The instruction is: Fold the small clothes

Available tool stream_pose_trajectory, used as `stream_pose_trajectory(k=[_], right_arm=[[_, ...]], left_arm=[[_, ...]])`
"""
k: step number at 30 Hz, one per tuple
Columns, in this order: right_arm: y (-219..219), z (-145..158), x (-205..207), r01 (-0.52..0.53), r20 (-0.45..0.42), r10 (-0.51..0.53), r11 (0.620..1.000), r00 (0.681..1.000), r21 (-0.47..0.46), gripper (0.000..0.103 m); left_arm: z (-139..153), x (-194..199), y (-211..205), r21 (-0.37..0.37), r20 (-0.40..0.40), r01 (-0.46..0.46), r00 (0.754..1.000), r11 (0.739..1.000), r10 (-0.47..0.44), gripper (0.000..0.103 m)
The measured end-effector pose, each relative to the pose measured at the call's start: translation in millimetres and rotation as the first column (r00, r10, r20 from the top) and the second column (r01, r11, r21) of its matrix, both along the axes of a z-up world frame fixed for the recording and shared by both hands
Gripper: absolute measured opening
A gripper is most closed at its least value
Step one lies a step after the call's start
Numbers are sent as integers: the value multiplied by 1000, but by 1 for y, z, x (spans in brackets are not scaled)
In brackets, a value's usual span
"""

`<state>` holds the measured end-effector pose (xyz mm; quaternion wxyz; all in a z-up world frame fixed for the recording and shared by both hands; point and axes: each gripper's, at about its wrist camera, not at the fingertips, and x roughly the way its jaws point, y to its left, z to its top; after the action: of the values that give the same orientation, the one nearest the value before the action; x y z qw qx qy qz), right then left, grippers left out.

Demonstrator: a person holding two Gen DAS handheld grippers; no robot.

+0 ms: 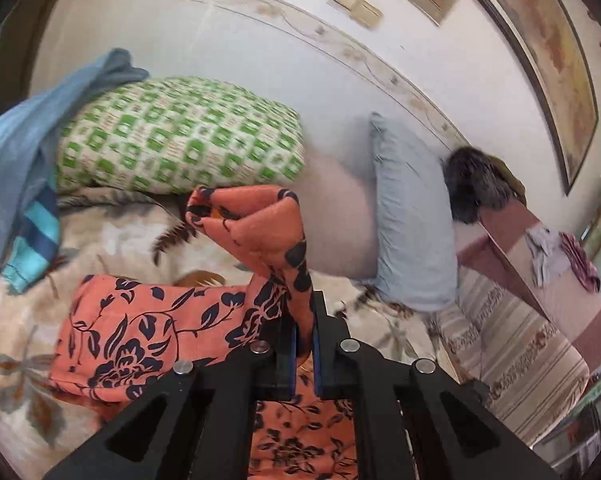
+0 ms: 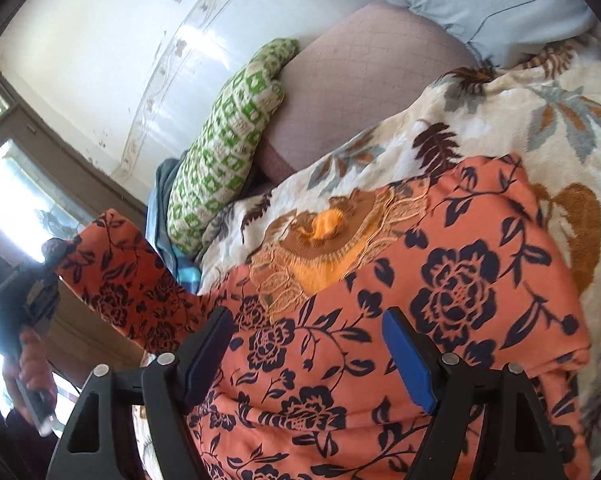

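An orange top with dark blue flowers (image 2: 440, 288) lies on the bed, its lace neckline (image 2: 340, 236) toward the pillows. My left gripper (image 1: 304, 332) is shut on a sleeve of this orange top (image 1: 256, 224) and holds it lifted above the bed. The rest of the garment (image 1: 140, 328) lies flat to the left below it. My right gripper (image 2: 308, 344) is open just above the body of the top, with nothing between its blue pads (image 2: 408, 360). The left gripper (image 2: 20, 300) with the raised sleeve shows at the left of the right wrist view.
A floral blanket (image 2: 520, 112) covers the bed. A green checked pillow (image 1: 180, 136), a pale blue pillow (image 1: 412, 216) and a blue cloth (image 1: 24, 140) lie at the head by the wall. A striped mattress edge (image 1: 512, 340) and a pink cabinet (image 1: 548, 264) stand to the right.
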<state>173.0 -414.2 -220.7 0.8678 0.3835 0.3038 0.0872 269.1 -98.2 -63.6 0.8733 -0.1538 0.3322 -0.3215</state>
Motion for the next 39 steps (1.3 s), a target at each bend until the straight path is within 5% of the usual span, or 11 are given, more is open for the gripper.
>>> stream_pose_trajectory(k=[5, 8, 10, 14, 17, 22, 27, 32, 34, 36, 39], right_arm=[[-60, 3, -15, 120, 18, -123, 986, 992, 119, 80], [-74, -1, -24, 170, 15, -174, 973, 985, 155, 80], [-84, -2, -27, 189, 6, -193, 966, 981, 177, 80], [-69, -3, -24, 197, 0, -199, 969, 980, 152, 80], [-57, 1, -21, 168, -4, -169, 979, 986, 119, 80], [-30, -17, -3, 73, -133, -70, 997, 989, 19, 80], [-29, -35, 8, 34, -242, -42, 999, 969, -36, 80], [-18, -55, 20, -27, -324, -13, 993, 946, -119, 80], [-2, -51, 23, -68, -317, -3, 975, 949, -213, 69], [14, -49, 24, -119, -324, 30, 958, 946, -260, 23], [35, -48, 26, -160, -324, 53, 935, 945, -316, 9]], left_arm=[[-69, -16, -112, 87, -136, 107, 986, 990, -95, 10], [-122, -22, -157, 123, -322, 246, 926, 962, -196, 48], [-138, -34, -164, 155, -364, 280, 908, 947, -209, 49], [-119, -42, -120, 166, -264, 218, 949, 962, -169, 60], [-96, -29, -60, 223, -127, 34, 992, 974, -6, 71], [-89, 5, 40, 395, 44, -343, 934, 853, 355, 73], [-127, 22, 120, 273, -75, -487, 849, 830, 523, 73], [-169, 39, 117, 211, -244, -402, 861, 891, 447, 73], [-176, 46, 108, 188, -269, -357, 877, 915, 398, 73], [-183, 50, 101, 249, -254, -341, 881, 907, 400, 71], [-190, 50, 99, 268, -270, -315, 882, 910, 385, 44]])
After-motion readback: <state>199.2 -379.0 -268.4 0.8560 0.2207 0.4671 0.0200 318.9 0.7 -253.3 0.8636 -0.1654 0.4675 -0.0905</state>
